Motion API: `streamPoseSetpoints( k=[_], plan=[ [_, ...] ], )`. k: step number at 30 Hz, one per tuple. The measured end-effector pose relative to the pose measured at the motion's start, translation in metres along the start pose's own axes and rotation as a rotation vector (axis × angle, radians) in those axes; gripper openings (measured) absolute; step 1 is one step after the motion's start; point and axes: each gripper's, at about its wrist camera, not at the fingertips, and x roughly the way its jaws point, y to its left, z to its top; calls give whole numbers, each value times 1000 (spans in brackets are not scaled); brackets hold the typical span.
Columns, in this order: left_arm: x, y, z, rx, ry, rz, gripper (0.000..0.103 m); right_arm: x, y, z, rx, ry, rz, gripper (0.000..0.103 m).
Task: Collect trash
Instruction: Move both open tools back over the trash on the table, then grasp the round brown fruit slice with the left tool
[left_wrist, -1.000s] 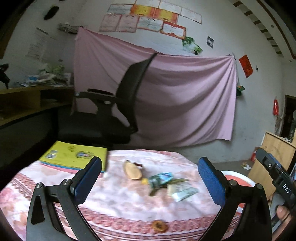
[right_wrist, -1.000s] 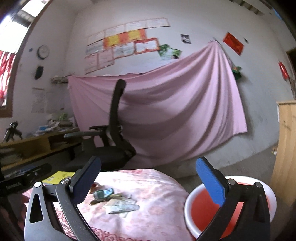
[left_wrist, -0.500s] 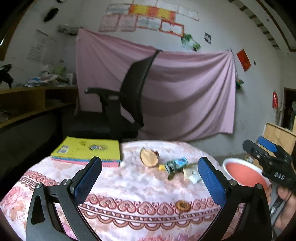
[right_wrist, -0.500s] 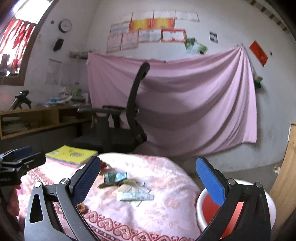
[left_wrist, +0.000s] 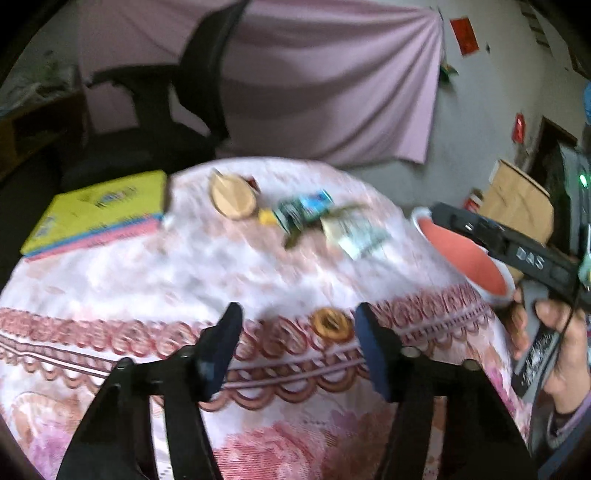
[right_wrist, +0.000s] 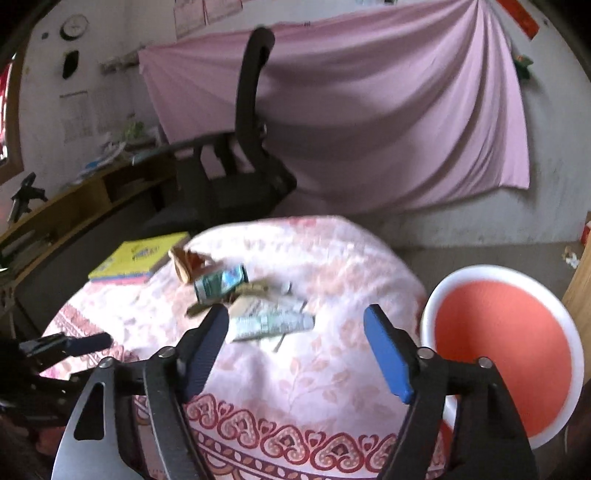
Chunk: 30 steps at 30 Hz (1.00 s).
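While both tools hang over the near edge of the table (left_wrist: 110, 280), neither holds anything. The left tool (left_wrist: 299, 343) has its jaws apart, and the small round scrap (left_wrist: 331, 325) lies on the patterned border of the cloth just ahead of it, inside the gap but closer to the right-hand pad. The scrap is ring-shaped, so no long axis governs the approach. The left tool is plainly the nearer one to this piece.

The right tool (right_wrist: 295, 347) also has its jaws apart. Ahead of it and slightly toward its left pad lies the flattened wrapper (right_wrist: 271, 321). The wrapper's long axis runs roughly across the gap rather than along the fingers, so in my judgement a grasp would do better to close across its short side. Beyond it sit the crumpled blue-green packet (right_wrist: 221, 282) and a brown scrap (right_wrist: 184, 264). The right tool is the nearer one to this cluster.

To the right of the right tool, below the table edge, stands the red bin (right_wrist: 498, 347) with a white rim. A yellow book (right_wrist: 142, 260) lies far left, and a black chair (right_wrist: 251, 122) stands beyond the table.
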Motion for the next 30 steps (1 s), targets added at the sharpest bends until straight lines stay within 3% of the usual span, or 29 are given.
streamPoseSetpoints(
  k=[4,10,15,21,25,30],
  plan=[
    [11,-12,-1,61,58,-28,43,13,1,-3,6,93,25,60],
    [25,-16,5,74,113,6,26,27,5,-6,6,174,54,54],
    [30,-4,11,9,121,-29,26,41,6,-7,36,227,87,51],
    [26,15,18,-90,88,-21,26,59,8,-5,104,258,124,50],
    [21,28,23,-147,57,8,26,71,15,0,117,262,91,50],
    [21,44,24,-219,50,-24,26,83,21,7,121,258,20,50]
  ],
)
